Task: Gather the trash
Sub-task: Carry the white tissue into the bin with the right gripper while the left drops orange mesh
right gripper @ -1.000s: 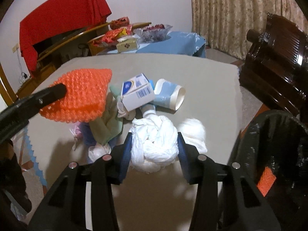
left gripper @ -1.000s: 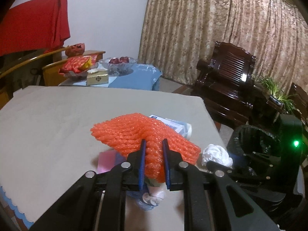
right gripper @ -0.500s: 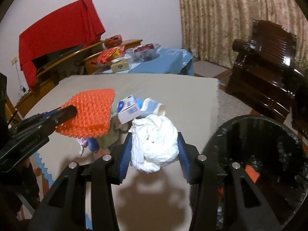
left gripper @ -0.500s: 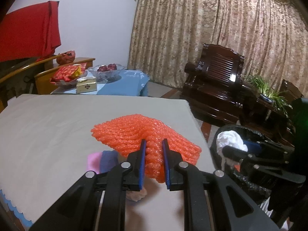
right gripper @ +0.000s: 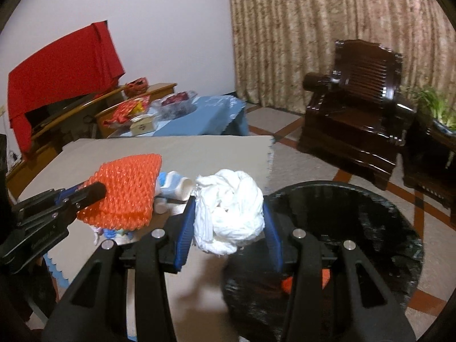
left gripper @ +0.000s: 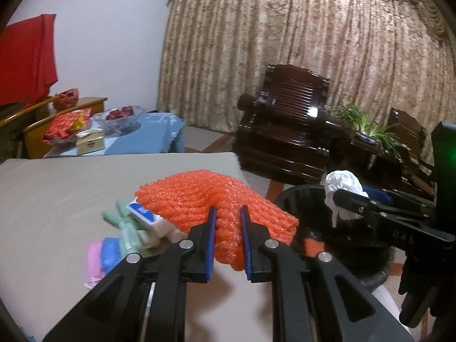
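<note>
My left gripper [left gripper: 227,213] is shut on an orange foam net [left gripper: 211,199], held above the table's right edge. My right gripper [right gripper: 229,202] is shut on a crumpled white wad of paper [right gripper: 228,216], raised at the rim of the black-lined bin [right gripper: 342,228]. From the left wrist view, the wad [left gripper: 343,191] hangs over the bin [left gripper: 327,236]. On the table [right gripper: 199,154] lies a pile of trash: a white and blue box [left gripper: 148,216], a green wrapper [left gripper: 128,228], pink and blue bits [left gripper: 99,253] and a paper cup [right gripper: 178,185].
A dark wooden armchair [right gripper: 356,114] and a potted plant [left gripper: 364,125] stand beyond the bin. A low blue-covered table [right gripper: 199,114] with a bowl and boxes sits behind the table. Something orange [right gripper: 287,283] lies inside the bin.
Both grippers have moved right and up with their loads. The white wad has gone from the table to the bin's rim. The orange net has shifted toward the table's right edge.
</note>
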The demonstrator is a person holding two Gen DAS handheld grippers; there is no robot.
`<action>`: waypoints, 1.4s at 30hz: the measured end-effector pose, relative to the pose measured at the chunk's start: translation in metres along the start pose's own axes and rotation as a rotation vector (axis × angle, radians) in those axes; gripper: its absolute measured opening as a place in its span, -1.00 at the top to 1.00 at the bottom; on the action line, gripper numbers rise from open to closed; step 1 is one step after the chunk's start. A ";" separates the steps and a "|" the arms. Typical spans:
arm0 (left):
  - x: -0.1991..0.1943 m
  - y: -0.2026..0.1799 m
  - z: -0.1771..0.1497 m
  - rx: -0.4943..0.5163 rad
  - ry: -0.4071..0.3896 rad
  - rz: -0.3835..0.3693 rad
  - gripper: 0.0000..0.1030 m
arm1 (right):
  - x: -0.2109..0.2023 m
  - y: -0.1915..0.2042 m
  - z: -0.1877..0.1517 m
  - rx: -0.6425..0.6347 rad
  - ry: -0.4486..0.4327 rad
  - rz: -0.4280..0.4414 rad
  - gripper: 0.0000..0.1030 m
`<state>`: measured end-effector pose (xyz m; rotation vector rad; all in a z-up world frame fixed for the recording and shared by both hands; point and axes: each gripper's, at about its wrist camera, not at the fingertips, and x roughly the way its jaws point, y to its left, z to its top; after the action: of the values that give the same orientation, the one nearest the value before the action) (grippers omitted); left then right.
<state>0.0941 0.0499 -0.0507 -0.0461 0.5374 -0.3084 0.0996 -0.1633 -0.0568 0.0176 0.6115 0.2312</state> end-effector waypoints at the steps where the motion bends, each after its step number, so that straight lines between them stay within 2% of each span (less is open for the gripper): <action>1: 0.002 -0.006 0.000 0.007 0.000 -0.010 0.69 | -0.002 -0.005 0.000 0.007 -0.002 -0.011 0.16; 13: 0.035 -0.069 0.003 0.074 0.025 -0.136 0.69 | -0.025 -0.069 -0.021 0.088 -0.009 -0.166 0.16; 25: 0.073 -0.123 -0.002 0.140 0.082 -0.232 0.69 | -0.028 -0.112 -0.044 0.142 0.007 -0.259 0.14; 27: 0.079 -0.130 -0.001 0.150 0.091 -0.246 0.67 | -0.027 -0.118 -0.046 0.146 0.013 -0.268 0.08; 28: 0.082 -0.132 -0.001 0.152 0.095 -0.253 0.59 | -0.026 -0.120 -0.047 0.147 0.017 -0.275 0.08; 29: 0.084 -0.135 -0.001 0.154 0.101 -0.259 0.53 | -0.026 -0.123 -0.048 0.148 0.018 -0.287 -0.04; 31: 0.088 -0.137 -0.002 0.151 0.108 -0.264 0.22 | -0.027 -0.127 -0.049 0.153 0.014 -0.304 -0.21; 34: 0.088 -0.131 -0.003 0.134 0.109 -0.260 -0.11 | -0.032 -0.130 -0.050 0.158 -0.001 -0.330 -0.59; 35: 0.087 -0.128 -0.003 0.126 0.108 -0.253 -0.20 | -0.034 -0.131 -0.051 0.159 -0.008 -0.341 -0.81; 37: 0.083 -0.120 -0.002 0.111 0.096 -0.230 -0.51 | -0.037 -0.131 -0.051 0.158 -0.018 -0.344 -0.84; 40: 0.074 -0.104 -0.001 0.096 0.071 -0.181 -0.76 | -0.039 -0.127 -0.049 0.166 -0.024 -0.333 -0.90; 42: 0.065 -0.090 -0.001 0.078 0.060 -0.147 -0.83 | -0.040 -0.122 -0.047 0.170 -0.034 -0.325 -0.90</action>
<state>0.1219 -0.0551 -0.0731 -0.0004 0.5820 -0.4751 0.0671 -0.2932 -0.0829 0.0849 0.5893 -0.1358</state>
